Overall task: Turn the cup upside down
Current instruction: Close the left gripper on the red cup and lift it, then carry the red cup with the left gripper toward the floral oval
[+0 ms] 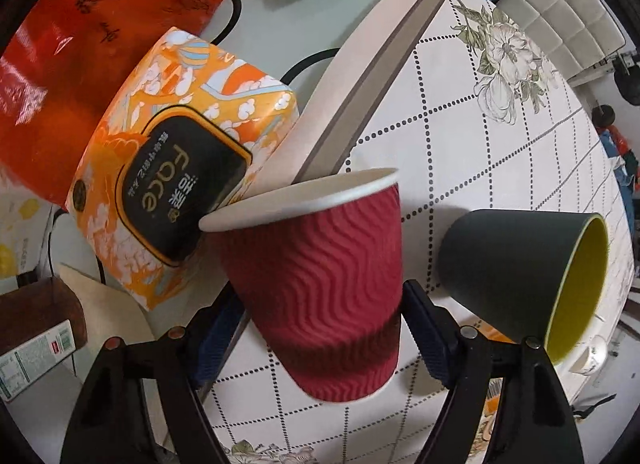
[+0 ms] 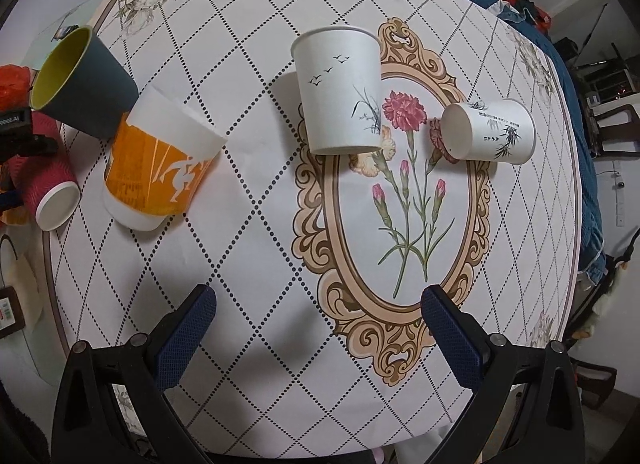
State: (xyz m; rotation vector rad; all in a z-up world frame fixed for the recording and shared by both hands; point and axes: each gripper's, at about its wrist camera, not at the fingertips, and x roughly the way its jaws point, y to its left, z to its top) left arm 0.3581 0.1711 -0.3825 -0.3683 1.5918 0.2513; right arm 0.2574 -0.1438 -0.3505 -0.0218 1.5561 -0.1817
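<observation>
Left claw [image 1: 320, 328] clamps red cup [image 1: 320, 284], tilted, off table | right claw [image 2: 318, 334] wide open, empty

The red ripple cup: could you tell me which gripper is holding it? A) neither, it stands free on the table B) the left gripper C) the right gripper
B: the left gripper has both blue pads pressed on the red ripple cup, while the right gripper is open over the table.

left wrist: close, low | right wrist: high, downward | shared: red cup [image 1: 320, 284], dark cup [image 2: 86, 84]
</observation>
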